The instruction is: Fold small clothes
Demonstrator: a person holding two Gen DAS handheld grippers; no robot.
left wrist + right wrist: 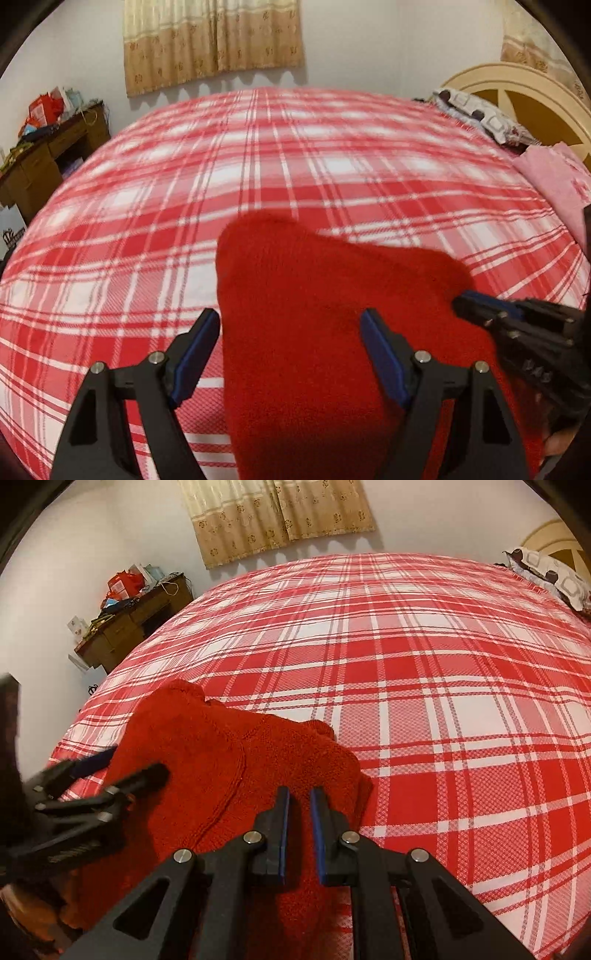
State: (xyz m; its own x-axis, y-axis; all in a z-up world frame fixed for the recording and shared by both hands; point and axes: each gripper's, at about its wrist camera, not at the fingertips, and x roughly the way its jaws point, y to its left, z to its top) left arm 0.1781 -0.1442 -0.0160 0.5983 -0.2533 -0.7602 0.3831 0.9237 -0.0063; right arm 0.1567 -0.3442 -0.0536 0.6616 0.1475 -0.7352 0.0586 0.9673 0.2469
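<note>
Left wrist view: the left gripper (291,350) has its jaws wide apart, w/ nothing between the pads. A red sweater (332,332) lies on the bed (258,166) right under and past the jaws. The bed has a red and white check cover. The right gripper (491,314) comes in from the right side, its tip on the sweater's right edge; its jaws look close together. A pink pillow (557,184) and a patterned pillow (484,118) sit at the far right by the headboard (535,96). A brown desk (48,155) w/ stuff on it is at the far left. A curtain (210,40) hangs on the wall.

Right wrist view: the right gripper (299,830) has its jaws nearly closed, w/ a thin gap. Can't tell if cloth is pinched in there. It sits over the sweater's (221,768) right part. The left gripper (122,771) is at the left, jaws apart, over the sweater's left edge. The sweater is bunched near the bed's (443,664) front left side. Desk (133,620) and curtain (273,513) are far back.
</note>
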